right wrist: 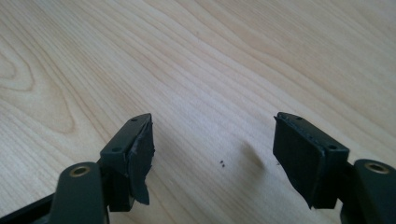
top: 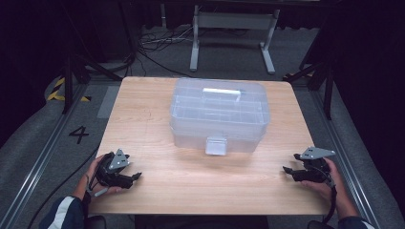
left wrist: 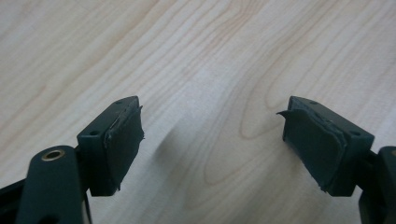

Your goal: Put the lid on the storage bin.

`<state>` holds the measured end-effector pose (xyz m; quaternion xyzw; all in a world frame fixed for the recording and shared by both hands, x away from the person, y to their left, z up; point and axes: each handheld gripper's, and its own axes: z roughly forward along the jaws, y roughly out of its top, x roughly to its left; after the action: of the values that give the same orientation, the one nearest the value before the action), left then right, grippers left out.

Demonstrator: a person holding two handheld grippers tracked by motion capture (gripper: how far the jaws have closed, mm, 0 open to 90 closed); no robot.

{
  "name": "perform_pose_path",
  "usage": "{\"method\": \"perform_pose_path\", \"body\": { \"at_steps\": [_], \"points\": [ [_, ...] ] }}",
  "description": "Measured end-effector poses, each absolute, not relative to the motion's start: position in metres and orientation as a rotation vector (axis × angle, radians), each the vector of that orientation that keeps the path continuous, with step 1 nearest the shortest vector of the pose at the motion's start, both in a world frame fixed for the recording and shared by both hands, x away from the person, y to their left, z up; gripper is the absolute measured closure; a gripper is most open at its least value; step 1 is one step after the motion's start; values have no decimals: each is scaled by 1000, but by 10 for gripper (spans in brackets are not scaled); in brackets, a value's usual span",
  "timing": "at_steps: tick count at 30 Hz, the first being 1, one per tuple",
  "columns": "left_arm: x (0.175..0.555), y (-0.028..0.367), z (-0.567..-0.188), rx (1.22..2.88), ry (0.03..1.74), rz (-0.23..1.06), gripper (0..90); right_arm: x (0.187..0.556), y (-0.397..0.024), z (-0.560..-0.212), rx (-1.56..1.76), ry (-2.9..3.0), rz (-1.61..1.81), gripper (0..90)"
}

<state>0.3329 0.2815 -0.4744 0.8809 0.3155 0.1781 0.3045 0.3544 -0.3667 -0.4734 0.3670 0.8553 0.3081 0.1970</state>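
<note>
A clear plastic storage box (top: 218,114) with a white handle (top: 221,92) on its closed lid and a front latch (top: 216,145) stands at the middle of the wooden table (top: 153,119). My left gripper (top: 137,176) rests low near the table's front left, well apart from the box. In the left gripper view its jaws (left wrist: 211,135) stand open over bare wood. My right gripper (top: 285,170) sits near the front right edge, also apart from the box. Its jaws (right wrist: 213,144) stand open with nothing between them.
Grey carpet surrounds the table, with a "4" marking (top: 79,134) at the left. Cables and a white metal stand (top: 231,28) lie beyond the far edge. Black frame legs (top: 71,76) flank both sides.
</note>
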Motion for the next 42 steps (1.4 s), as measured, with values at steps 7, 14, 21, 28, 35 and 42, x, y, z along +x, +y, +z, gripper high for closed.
{"method": "perform_pose_path", "body": {
  "at_steps": [7, 14, 21, 28, 35, 42],
  "points": [
    [332, 293, -483, 2219, 933, 376, 187, 349, -378, -486, 1112, 2326, 1013, 259],
    [332, 294, -483, 2216, 945, 369, 188, 350, -380, -488, 1138, 2328, 1041, 229],
    [332, 294, -483, 2216, 946, 367, 188, 350, -380, -488, 1139, 2329, 1044, 230],
    [332, 293, -483, 2218, 943, 361, 176, 350, -380, -488, 1140, 2329, 1045, 230],
    [332, 293, -483, 2220, 941, 360, 171, 350, -380, -488, 1139, 2329, 1043, 230],
    [332, 293, -483, 2222, 938, 357, 167, 350, -380, -488, 1139, 2329, 1044, 230]
  ]
}}
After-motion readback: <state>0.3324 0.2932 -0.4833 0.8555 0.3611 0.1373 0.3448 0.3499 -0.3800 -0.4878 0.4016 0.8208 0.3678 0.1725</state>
